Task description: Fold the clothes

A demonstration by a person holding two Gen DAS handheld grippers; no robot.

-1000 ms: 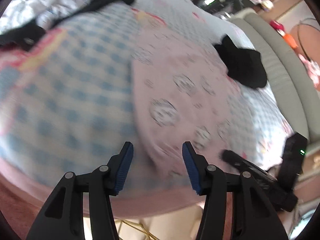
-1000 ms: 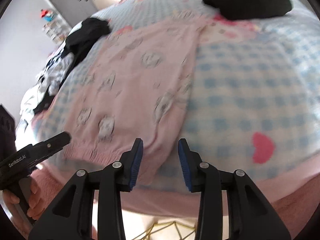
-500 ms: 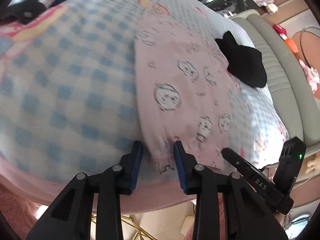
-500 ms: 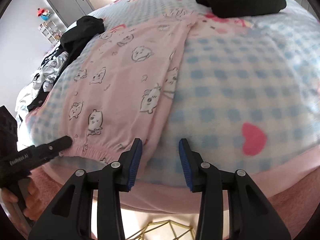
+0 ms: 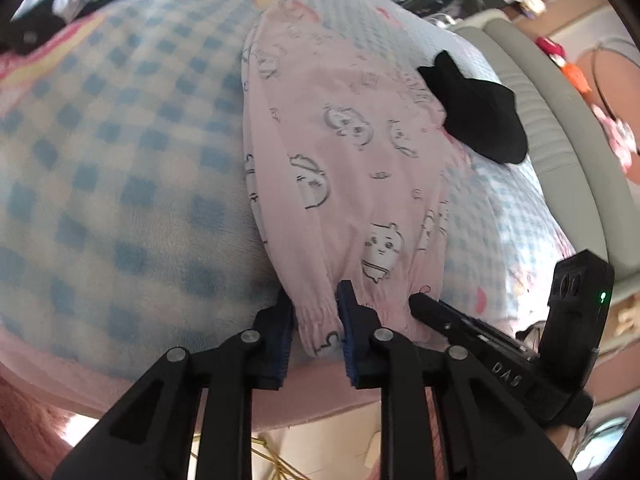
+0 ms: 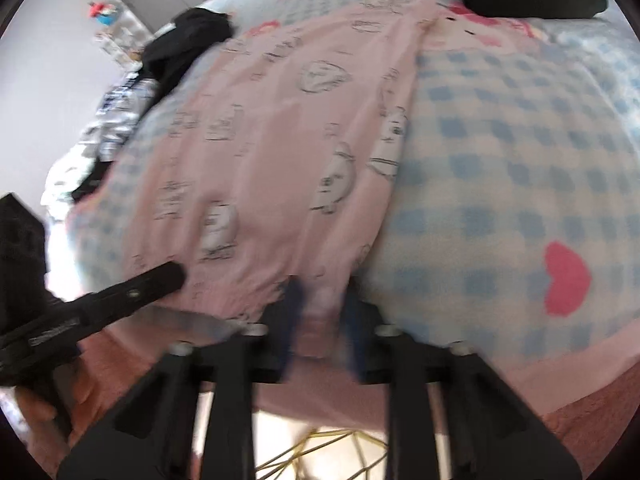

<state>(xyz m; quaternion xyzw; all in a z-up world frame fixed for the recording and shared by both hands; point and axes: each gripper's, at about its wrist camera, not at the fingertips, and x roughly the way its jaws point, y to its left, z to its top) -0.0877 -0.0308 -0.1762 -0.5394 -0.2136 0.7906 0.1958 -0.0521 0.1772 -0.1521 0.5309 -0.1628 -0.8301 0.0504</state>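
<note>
A: Nearest first, what did each gripper have?

B: The left gripper (image 5: 316,320) had just been closing, and its 2 blue pads pinched the gathered waistband of the pink pajama pants (image 5: 340,152) at the near edge of the bed. The right gripper (image 6: 318,312) had also just been closing, with a bunched fold of the same waistband between its pads; that view was smeared, so the exact contact was hard to make out, though the cloth filled the narrow gap.

A: Where did the pants lie?

B: Flat on the blue-checked blanket (image 5: 120,160), legs running away toward 12 o'clock, waistband hanging just over the near edge.

A: Anything around them?

B: In the left wrist view the other gripper's finger touched the waistband at 4 o'clock of the pads. In the right wrist view the left tool came in from 9 o'clock, held by a hand (image 6: 36,404) that the frame edge cut off. A red heart (image 6: 566,280) sat on the blanket at 3 o'clock. Farther off, a black garment (image 5: 476,120) lay touching the far leg at 1 o'clock, and a second dark garment (image 6: 188,40) lay at 11 o'clock beside a black-and-white printed cloth (image 6: 116,120).

A: Anything hidden?

B: The leg cuffs were blurred, and the black garment covered part of 1 leg's end. Yellow wire (image 6: 320,452) showed below the bed, mostly behind the gripper arms.
</note>
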